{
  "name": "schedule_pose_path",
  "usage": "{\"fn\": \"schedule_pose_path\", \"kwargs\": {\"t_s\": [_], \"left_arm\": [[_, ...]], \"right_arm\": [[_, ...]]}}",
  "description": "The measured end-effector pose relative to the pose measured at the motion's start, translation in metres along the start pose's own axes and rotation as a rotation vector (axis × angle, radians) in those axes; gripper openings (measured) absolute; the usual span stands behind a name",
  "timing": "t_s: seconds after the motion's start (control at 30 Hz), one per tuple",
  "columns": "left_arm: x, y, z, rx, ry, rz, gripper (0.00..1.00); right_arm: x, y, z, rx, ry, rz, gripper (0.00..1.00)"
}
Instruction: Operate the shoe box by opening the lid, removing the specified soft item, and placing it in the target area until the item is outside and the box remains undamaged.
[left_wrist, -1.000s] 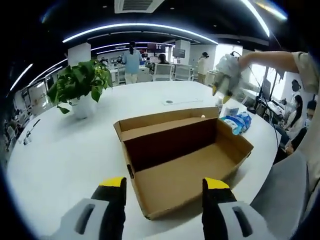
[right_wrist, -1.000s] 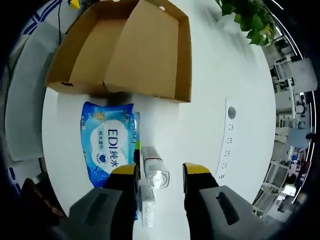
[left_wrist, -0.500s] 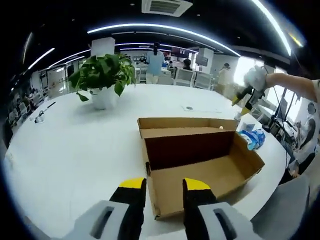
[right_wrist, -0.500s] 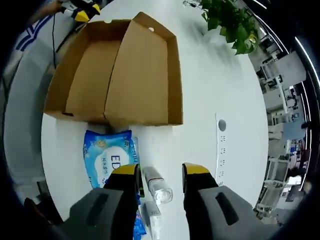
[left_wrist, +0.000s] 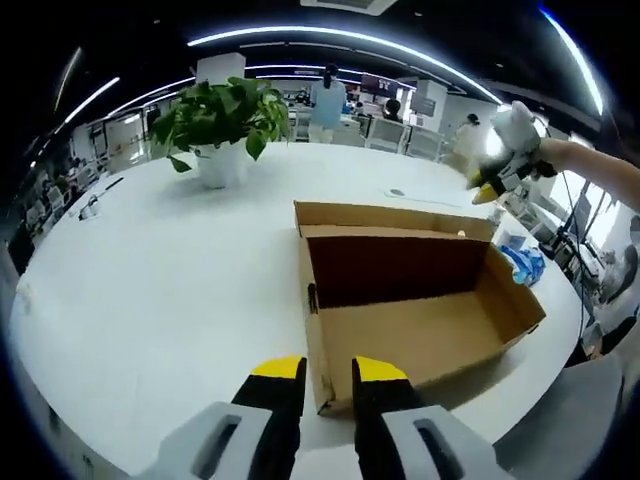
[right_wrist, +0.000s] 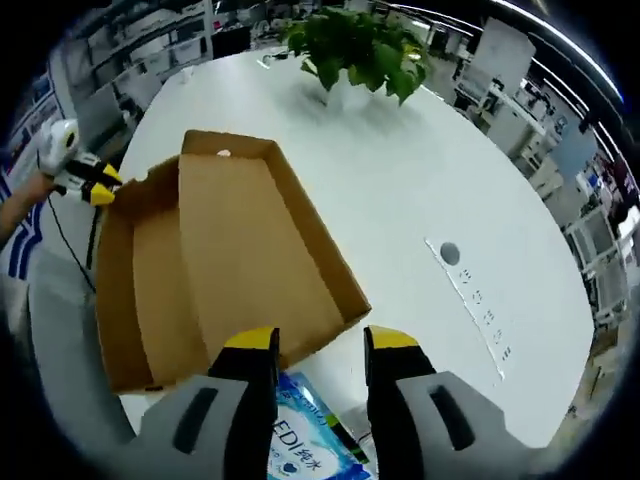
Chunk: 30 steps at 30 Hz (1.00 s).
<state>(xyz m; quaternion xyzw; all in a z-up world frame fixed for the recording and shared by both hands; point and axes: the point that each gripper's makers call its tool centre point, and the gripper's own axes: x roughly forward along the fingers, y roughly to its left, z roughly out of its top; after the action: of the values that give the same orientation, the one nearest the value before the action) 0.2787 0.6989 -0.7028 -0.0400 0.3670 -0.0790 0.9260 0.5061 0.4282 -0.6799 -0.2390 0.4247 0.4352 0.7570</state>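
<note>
The brown cardboard shoe box (left_wrist: 420, 335) stands open on the white table (left_wrist: 170, 290), its lid upright along the far side and its inside bare. My left gripper (left_wrist: 329, 368) hovers at the box's near corner, jaws almost together with nothing between them. A blue wet-wipes pack (left_wrist: 527, 262) lies on the table outside the box's right end. In the right gripper view the box (right_wrist: 230, 270) lies ahead and the wipes pack (right_wrist: 300, 445) sits just under my right gripper (right_wrist: 320, 340), which is open and holds nothing. A hand holds the right gripper (left_wrist: 485, 188) above the box's far right corner.
A potted green plant (left_wrist: 222, 115) stands at the back left of the table. A round socket plate (right_wrist: 450, 255) is set into the tabletop right of the box. The left gripper (right_wrist: 100, 183) shows at the box's far left. People and desks fill the office behind.
My left gripper's jaws have drawn together from wide apart. The right gripper has lifted and tilted toward the box, so the small bottle beside the wipes has left its view.
</note>
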Motion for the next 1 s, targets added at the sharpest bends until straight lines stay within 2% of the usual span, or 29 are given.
{"fn": "schedule_pose_path", "kwargs": {"t_s": [0.1,0.17,0.27,0.4,0.47,0.53,0.73,0.87,1.0], "left_arm": [[0.004,0.0,-0.005,0.032,0.022,0.005,0.19],[0.005,0.0,-0.006,0.026,0.021,0.0,0.18],[0.007,0.002,-0.006,0.01,0.02,0.003,0.15],[0.009,0.002,-0.007,0.027,0.022,0.004,0.08],[0.009,0.002,-0.007,0.028,0.022,0.005,0.07],[0.01,0.003,-0.007,0.015,0.021,0.0,0.07],[0.01,0.003,-0.008,0.008,0.014,-0.003,0.07],[0.01,0.004,-0.008,0.001,0.013,0.0,0.07],[0.01,0.003,-0.009,-0.007,0.011,-0.001,0.07]], "right_arm": [[0.012,-0.001,-0.006,0.052,0.011,0.001,0.28],[0.02,0.0,-0.014,0.085,0.037,-0.011,0.26],[0.029,-0.002,-0.015,0.099,0.039,-0.031,0.26],[0.036,0.002,-0.017,0.221,0.021,-0.029,0.26],[0.041,-0.005,-0.017,0.253,0.019,-0.051,0.25],[0.044,-0.003,-0.016,0.32,0.008,-0.043,0.23],[0.049,-0.006,-0.021,0.41,0.012,-0.061,0.2],[0.045,-0.009,-0.023,0.424,0.004,-0.088,0.15],[0.043,-0.016,-0.021,0.417,-0.004,-0.115,0.2]]}}
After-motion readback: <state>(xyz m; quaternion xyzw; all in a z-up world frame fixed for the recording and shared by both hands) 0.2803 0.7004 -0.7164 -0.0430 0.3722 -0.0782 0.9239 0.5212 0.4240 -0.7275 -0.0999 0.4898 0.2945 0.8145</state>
